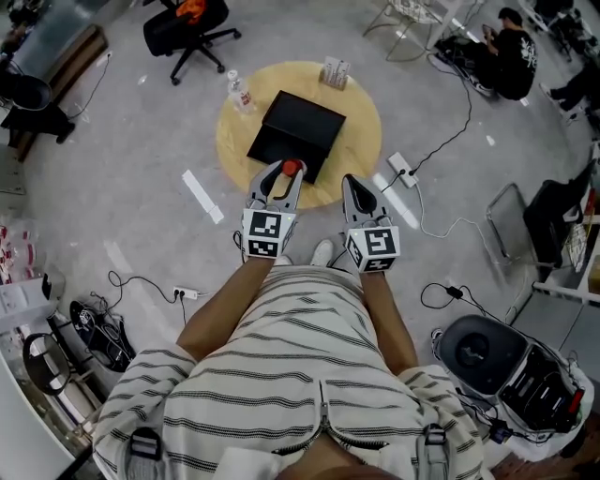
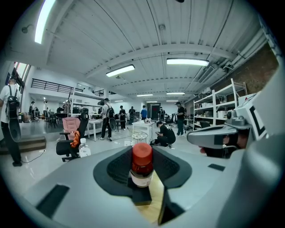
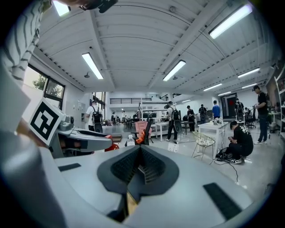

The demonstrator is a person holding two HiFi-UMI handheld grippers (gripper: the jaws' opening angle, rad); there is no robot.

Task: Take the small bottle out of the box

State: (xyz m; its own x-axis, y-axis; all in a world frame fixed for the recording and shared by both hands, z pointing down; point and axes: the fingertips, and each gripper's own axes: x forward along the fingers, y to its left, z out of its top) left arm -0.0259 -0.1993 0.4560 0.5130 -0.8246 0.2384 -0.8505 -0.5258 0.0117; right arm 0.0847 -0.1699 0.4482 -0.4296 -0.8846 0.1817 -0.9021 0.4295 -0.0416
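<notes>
Head view: the only print is the black-and-white square markers on the cubes of the left gripper (image 1: 287,174) and the right gripper (image 1: 353,187); no word can be read. A round wooden surface (image 1: 361,112) carries a black box (image 1: 295,131), a clear water bottle (image 1: 240,92) and a small pale pack (image 1: 335,72) at its far edge. A black office chair (image 1: 187,28) stands beyond, a white power strip (image 1: 401,170) lies on the floor to the right, and a person (image 1: 511,56) sits on the floor farther off. The small bottle (image 1: 292,167) shows only its red cap, gripped at the box's near edge.

Left gripper view: the jaws stand partly open and clamp the small bottle (image 2: 142,162) upright between the pads; it has a red cap, dark glass and a pale label whose print is too small to read; wood shows beneath it. The right gripper (image 2: 213,136) hangs alongside at the right; the water bottle (image 2: 84,148) and chair (image 2: 71,138) stand behind.

Right gripper view: the jaws are closed together with nothing between them; the left gripper (image 3: 84,140) sits at the left, the red cap (image 3: 112,147) peeping past it; a white table (image 3: 213,129) and the crouching person (image 3: 240,140) lie ahead.
</notes>
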